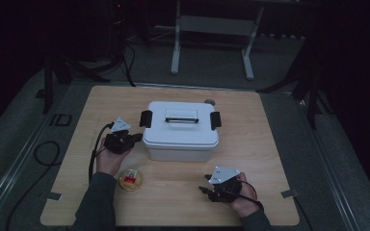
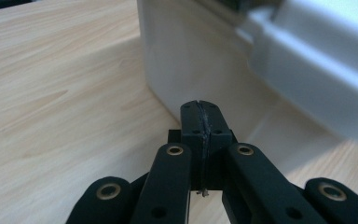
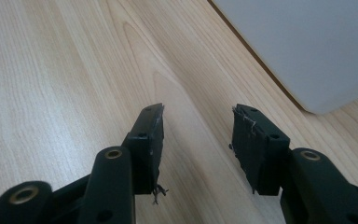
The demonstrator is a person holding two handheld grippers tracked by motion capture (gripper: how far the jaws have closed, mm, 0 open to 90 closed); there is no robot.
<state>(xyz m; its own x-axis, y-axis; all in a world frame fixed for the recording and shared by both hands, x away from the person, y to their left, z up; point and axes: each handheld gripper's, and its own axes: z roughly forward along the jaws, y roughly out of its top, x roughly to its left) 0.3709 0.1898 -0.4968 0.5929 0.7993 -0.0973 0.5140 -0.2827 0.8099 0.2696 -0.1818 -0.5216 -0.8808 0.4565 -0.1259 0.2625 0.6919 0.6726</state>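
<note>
Two matte black grippers flank your smooth white plastic box (image 1: pixel 180 132) on pale woodgrain: left gripper (image 2: pixel 200 114) pressed together, empty, right gripper (image 3: pixel 196 126) spread, empty.

A lidded box (image 1: pixel 180 130) sits mid-table (image 1: pixel 250 115), a small dish (image 1: pixel 130 179) before it.

small round object (image 1: pixel 209 101) behind the white box (image 1: pixel 180 131), mostly hidden, perhaps a cap

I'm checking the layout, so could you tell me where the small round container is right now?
In the high view, the small round container sits near the table's front-left edge, beside the person's left forearm and in front of the white box.
</note>
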